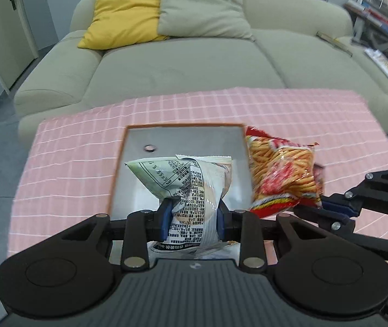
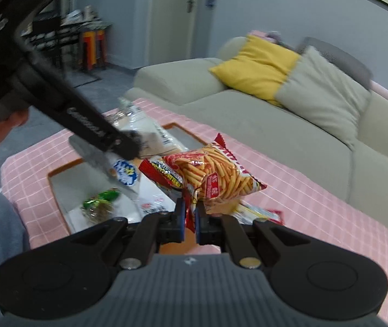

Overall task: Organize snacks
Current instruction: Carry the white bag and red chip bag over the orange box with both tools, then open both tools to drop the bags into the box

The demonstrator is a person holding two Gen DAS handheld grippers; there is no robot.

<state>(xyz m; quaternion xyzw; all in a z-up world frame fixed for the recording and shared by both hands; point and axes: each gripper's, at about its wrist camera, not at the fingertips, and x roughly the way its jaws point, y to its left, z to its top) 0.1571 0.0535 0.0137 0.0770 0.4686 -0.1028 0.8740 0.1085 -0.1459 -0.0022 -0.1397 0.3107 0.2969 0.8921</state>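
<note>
Currently pinching a white snack packet (image 1: 191,190) between the blue pads (image 1: 165,218) of the left gripper (image 1: 192,219), holding it up over the white box (image 1: 183,136) with the orange rim. Clamping the right gripper (image 2: 190,218) tight on the red edge of a fries-print snack bag (image 2: 218,177), keeping it raised just beside the box's right wall, above the pink checked tablecloth (image 1: 71,158). Lying inside the box: a green-wrapped snack (image 2: 98,204) and a white packet with a blue logo (image 2: 124,174). Sitting beyond the table: a beige sofa (image 1: 194,62) carrying a yellow cushion (image 1: 123,13).
</note>
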